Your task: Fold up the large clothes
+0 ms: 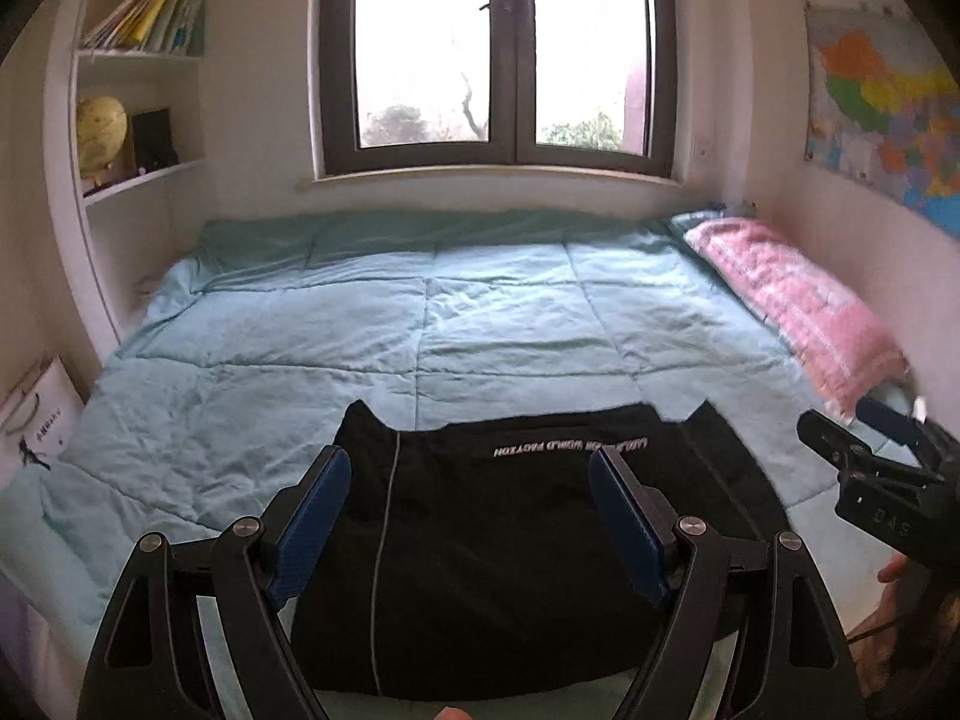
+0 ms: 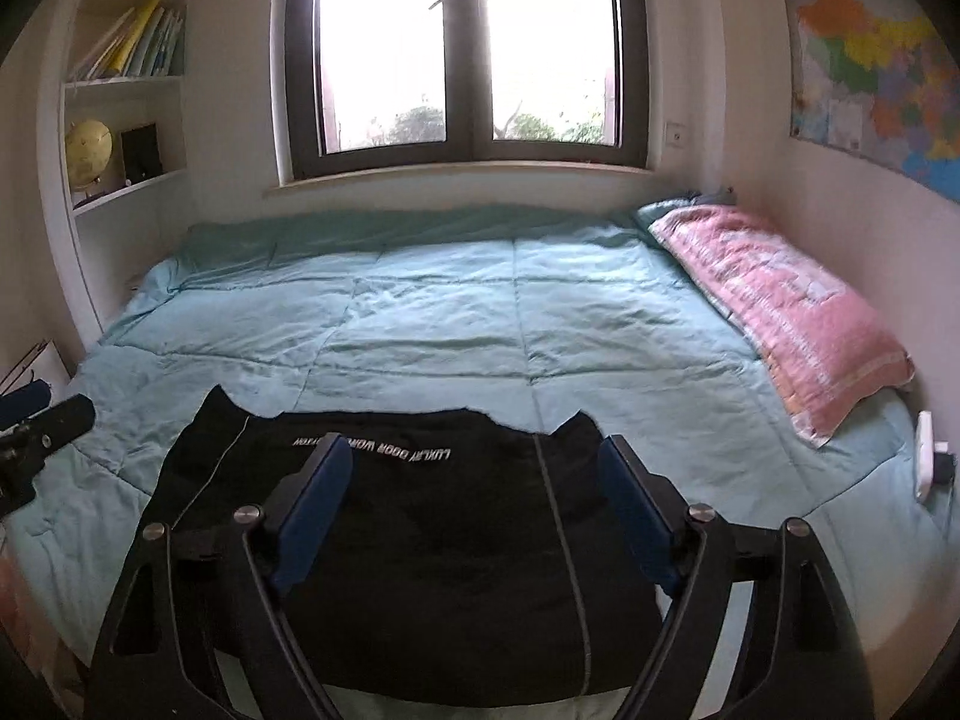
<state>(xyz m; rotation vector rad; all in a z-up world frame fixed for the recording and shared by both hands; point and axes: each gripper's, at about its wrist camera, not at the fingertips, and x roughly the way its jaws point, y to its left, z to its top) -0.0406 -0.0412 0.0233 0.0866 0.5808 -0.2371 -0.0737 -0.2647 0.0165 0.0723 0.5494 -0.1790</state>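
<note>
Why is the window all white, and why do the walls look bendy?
In both wrist views the window is blown out by daylight, so only faint trees show. The fisheye lens bows the walls and the bookshelf. In the left wrist view the pink pillow and right gripper are blurred.

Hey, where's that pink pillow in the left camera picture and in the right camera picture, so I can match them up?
Left wrist view: the pink patterned fabric pillow lies at the right edge of the bed, along the wall, above the other tongs.
Right wrist view: the pillow lies on the right side of the bed against the wall, under the map.
Shared landmark: the dark-framed double window sits top centre in both.
</note>
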